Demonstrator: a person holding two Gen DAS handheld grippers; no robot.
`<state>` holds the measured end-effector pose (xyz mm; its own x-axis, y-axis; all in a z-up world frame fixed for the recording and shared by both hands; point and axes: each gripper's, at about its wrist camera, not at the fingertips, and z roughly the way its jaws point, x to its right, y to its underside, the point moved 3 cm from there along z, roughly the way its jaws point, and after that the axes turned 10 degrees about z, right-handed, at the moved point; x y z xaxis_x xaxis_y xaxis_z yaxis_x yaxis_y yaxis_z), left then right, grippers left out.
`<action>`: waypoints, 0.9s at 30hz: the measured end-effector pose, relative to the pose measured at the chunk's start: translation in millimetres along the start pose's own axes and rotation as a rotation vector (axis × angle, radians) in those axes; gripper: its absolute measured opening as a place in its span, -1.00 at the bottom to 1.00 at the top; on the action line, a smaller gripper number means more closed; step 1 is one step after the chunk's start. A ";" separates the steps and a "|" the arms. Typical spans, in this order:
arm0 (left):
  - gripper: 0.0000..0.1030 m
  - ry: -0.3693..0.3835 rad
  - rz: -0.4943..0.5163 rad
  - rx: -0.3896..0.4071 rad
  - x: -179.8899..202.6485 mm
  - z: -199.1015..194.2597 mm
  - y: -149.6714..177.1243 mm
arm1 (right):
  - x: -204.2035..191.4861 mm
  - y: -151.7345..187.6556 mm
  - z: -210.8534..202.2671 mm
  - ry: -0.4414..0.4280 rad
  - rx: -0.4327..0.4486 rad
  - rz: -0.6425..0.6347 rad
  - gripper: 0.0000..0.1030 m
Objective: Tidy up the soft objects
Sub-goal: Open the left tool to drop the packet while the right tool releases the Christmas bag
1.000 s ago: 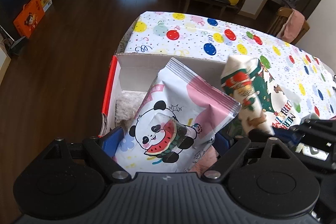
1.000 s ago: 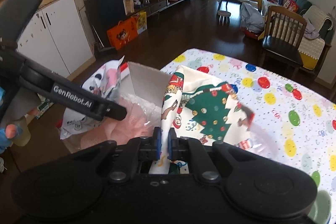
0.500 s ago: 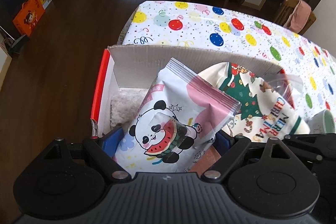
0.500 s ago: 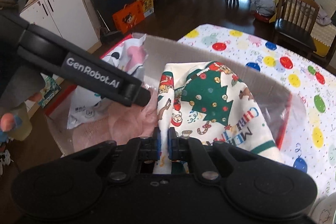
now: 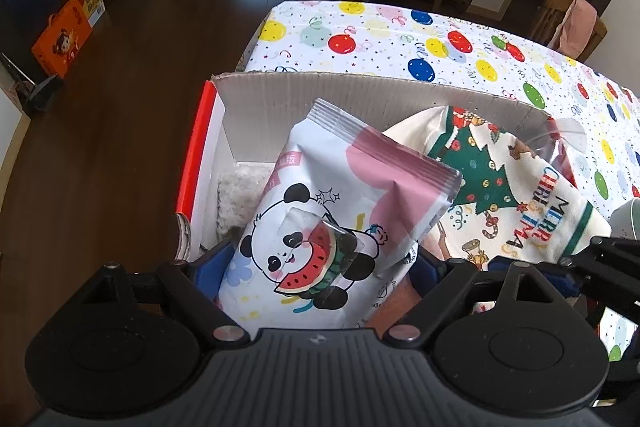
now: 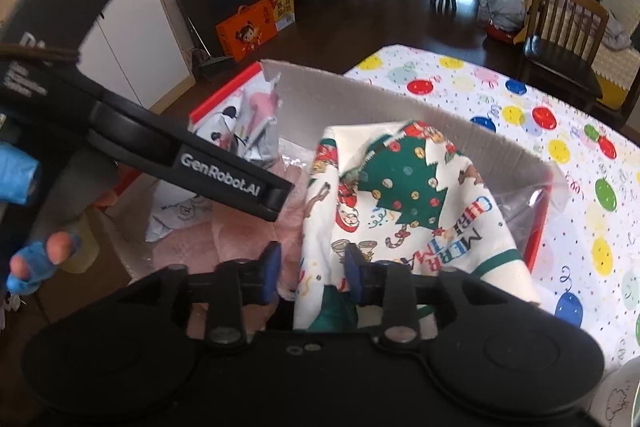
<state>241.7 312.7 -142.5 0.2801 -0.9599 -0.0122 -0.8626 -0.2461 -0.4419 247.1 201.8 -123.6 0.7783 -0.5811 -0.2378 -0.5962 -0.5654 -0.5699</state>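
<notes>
I've got both tools down over the open cardboard box with the red outer side (image 5: 197,163), which sits on the table under the balloon-print cloth (image 5: 400,39). My left gripper (image 5: 324,267) has its blue pads spread wide around the lower end of the soft white-and-pink plastic pack with the panda and watermelon picture (image 5: 340,219); it looks clamped, the pack standing tilted with its crimped top leaning toward the far wall. It's puffy and light by the look of it, the film likely slick, so I'd keep hold low on the body rather than on the thin seam. My right gripper (image 6: 312,271) has just been opening: the jaws stand partly apart with the white Christmas-tree printed cloth (image 6: 404,195) between them, the left pad clear of it, so I judge the cloth released and draped in the box beside the pack. It's limp and will slump wherever it's let go; a bunched fold is the place to pinch. Pink fluffy fabric (image 6: 240,227) lies underneath.
</notes>
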 end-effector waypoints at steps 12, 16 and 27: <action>0.74 -0.010 0.018 0.104 -0.1 -45.6 11.8 | 8.5 -7.5 -43.7 -0.044 0.084 0.059 0.12; 0.74 0.000 0.028 0.153 0.9 -66.6 17.6 | 10.5 -8.0 -58.2 -0.041 0.111 0.063 0.19; 0.74 0.043 0.047 0.300 16.4 -119.1 32.7 | 1.0 -5.7 -103.6 -0.064 0.197 0.037 0.41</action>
<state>167.9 272.9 -50.3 0.2192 -0.9757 -0.0043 -0.7097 -0.1565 -0.6869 230.9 143.7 -39.2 0.7716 -0.5572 -0.3070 -0.5791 -0.4155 -0.7014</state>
